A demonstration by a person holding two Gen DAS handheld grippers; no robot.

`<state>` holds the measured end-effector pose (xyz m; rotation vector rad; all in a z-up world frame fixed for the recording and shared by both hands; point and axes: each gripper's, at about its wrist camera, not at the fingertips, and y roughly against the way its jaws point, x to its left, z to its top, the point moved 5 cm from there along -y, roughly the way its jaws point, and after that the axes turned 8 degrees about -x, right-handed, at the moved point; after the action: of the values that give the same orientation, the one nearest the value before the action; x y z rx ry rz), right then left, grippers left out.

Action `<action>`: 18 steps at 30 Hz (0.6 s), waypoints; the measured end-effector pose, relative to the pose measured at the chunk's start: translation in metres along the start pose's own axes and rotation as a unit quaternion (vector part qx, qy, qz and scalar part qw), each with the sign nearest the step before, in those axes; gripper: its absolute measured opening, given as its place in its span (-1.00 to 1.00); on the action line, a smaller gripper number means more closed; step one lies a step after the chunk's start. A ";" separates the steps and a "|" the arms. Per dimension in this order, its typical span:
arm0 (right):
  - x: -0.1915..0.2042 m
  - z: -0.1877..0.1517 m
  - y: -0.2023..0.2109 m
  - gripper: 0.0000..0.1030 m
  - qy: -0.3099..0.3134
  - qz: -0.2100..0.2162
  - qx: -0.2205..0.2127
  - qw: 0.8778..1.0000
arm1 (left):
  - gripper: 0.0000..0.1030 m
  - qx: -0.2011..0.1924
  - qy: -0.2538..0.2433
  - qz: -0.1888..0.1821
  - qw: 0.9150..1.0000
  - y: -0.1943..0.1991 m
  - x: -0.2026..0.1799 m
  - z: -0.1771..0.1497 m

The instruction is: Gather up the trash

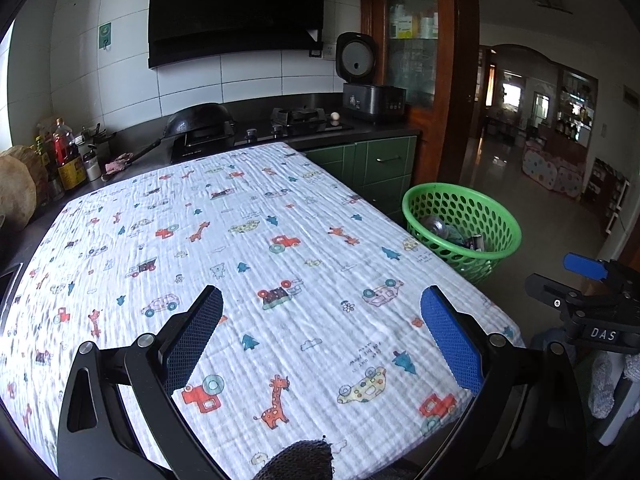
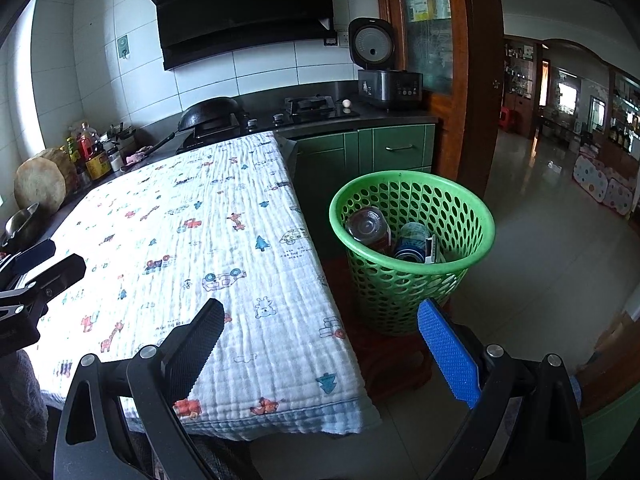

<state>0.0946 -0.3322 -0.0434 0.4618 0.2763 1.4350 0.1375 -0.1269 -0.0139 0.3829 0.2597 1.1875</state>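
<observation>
Left tongs [image 1: 322,334] and right tongs [image 2: 320,346] spread wide, gripping nothing, above the patterned cloth [image 1: 248,264]. Bottle [image 2: 366,226] and can [image 2: 412,240] inside the green basket [image 2: 412,200] beside the table.

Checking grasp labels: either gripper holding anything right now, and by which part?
Nothing held. Left gripper and right gripper are both open and empty; the trash sits in the green basket.
</observation>
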 end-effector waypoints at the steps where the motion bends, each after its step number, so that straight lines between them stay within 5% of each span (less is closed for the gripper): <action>1: 0.000 0.000 0.000 0.83 0.000 0.001 0.000 1.000 | 0.90 0.000 0.000 0.001 1.000 0.000 0.000 0.000; 18: 0.006 0.003 0.004 0.83 0.004 0.008 -0.006 1.000 | 0.90 -0.003 0.002 0.007 1.000 0.005 0.005 -0.001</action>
<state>0.0927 -0.3267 -0.0383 0.4501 0.2716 1.4530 0.1343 -0.1207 -0.0128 0.3770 0.2573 1.2033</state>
